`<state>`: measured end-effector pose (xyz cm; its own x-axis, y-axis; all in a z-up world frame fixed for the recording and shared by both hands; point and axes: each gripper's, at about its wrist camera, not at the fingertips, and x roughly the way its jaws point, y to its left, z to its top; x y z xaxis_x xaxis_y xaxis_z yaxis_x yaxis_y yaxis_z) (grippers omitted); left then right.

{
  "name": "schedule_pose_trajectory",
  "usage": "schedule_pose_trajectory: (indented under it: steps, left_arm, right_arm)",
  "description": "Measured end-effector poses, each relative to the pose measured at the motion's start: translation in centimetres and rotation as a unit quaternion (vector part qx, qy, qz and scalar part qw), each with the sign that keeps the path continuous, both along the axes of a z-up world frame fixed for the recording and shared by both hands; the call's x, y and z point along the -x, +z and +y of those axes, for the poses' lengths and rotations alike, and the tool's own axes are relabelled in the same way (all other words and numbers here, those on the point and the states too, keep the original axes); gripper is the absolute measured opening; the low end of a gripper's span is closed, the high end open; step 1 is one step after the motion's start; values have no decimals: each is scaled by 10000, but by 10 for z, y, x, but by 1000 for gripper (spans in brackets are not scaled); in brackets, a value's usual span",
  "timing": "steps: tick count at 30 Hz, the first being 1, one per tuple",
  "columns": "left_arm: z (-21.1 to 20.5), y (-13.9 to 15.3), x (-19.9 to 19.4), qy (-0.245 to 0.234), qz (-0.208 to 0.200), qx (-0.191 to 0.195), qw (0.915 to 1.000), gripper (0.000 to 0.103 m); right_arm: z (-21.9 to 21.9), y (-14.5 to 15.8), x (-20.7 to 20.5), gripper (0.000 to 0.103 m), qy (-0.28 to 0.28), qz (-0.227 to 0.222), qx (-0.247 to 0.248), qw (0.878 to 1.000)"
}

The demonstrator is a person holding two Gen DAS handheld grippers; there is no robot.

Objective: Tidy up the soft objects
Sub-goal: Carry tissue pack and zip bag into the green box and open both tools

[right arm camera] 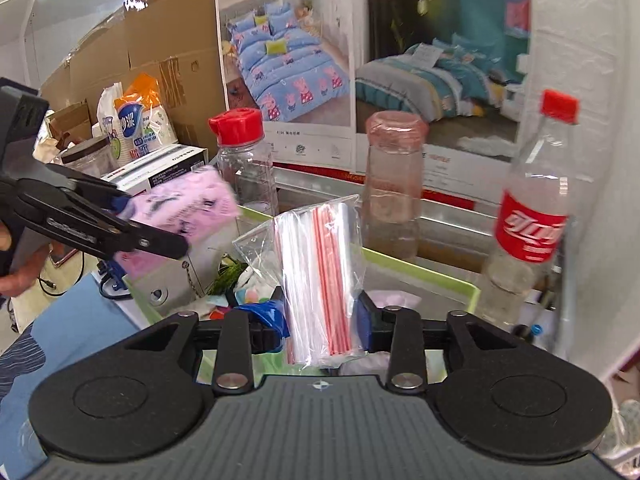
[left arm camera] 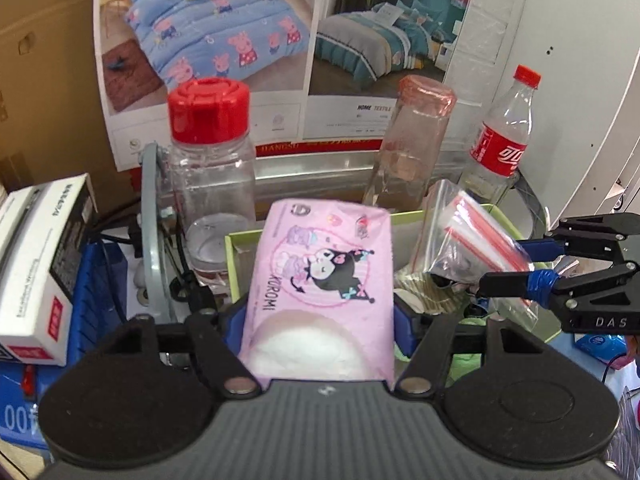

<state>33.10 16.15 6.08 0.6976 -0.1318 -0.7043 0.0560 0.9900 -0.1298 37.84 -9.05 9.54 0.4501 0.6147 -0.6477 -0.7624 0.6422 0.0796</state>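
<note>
Looks like a shop storeroom: bedding packs (left arm camera: 280, 40) against cardboard boxes (right arm camera: 160, 52), stacked packaged goods (right arm camera: 140, 124) far left.

A pink cartoon-printed tissue pack (left arm camera: 320, 280) is sitting lengthwise between my left fingers (left arm camera: 234, 316); a clear bundle of zip bags (right arm camera: 324, 280) is standing upright, pinched in my right.

Both wrist cameras look closely down at the green tray (left arm camera: 500, 216).
</note>
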Motion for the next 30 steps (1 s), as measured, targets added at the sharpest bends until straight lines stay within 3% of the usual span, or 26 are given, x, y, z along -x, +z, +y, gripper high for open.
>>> schedule_pose_trajectory:
  steps: [2, 6, 16, 19, 20, 30]
  left_arm:
    - [0, -5, -3, 64, -68, -106, 9999, 92]
    - [4, -3, 1, 88, -184, -194, 9996, 92]
    - [8, 14, 31, 159, -292, 2, 9994, 92]
    - [6, 20, 50, 219, -314, -9, 9993, 94]
    - [4, 23, 58, 250, -353, -15, 9991, 102]
    - [-23, 48, 146, 176, -803, 9, 9966, 101]
  right_arm:
    - [11, -13, -3, 25, -65, 109, 121, 9998]
    - [21, -23, -1, 32, -223, -21, 398, 9990]
    - [23, -1, 4, 47, -390, -175, 259, 9988]
    - [16, 7, 13, 49, -460, -111, 273, 9985]
    - [13, 9, 17, 50, -492, -93, 271, 9984]
    - [-14, 32, 86, 55, -675, -117, 236, 9974]
